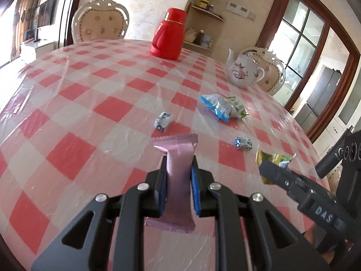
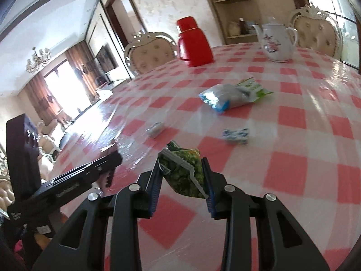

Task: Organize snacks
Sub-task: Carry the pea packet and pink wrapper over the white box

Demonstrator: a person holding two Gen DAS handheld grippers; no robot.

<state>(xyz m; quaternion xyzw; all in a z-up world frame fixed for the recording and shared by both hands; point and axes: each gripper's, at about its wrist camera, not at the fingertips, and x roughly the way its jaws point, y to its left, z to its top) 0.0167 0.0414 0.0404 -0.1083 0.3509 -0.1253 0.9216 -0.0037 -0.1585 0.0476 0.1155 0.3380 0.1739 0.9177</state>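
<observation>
My left gripper (image 1: 178, 161) is shut on a pink wafer packet (image 1: 178, 178), held upright above the checked table. My right gripper (image 2: 182, 160) is shut on a green snack packet (image 2: 183, 171); the same green snack packet (image 1: 271, 159) shows at the right of the left wrist view, in the right gripper (image 1: 268, 167). On the cloth lie a blue-and-white pouch (image 1: 216, 107) over a green-and-white packet (image 1: 239, 110), and two small blue-white candies (image 1: 163, 122) (image 1: 243, 143). In the right wrist view the pouch (image 2: 221, 97) and candies (image 2: 155, 129) (image 2: 235, 135) lie ahead, and the left gripper (image 2: 112, 160) enters from the left.
A red thermos (image 1: 169, 35) and a white flowered teapot (image 1: 242, 71) stand at the far side of the red-and-white checked table (image 1: 90, 113). White upholstered chairs (image 1: 101, 22) (image 1: 273, 67) stand behind it. A corner shelf (image 1: 206, 13) holds jars.
</observation>
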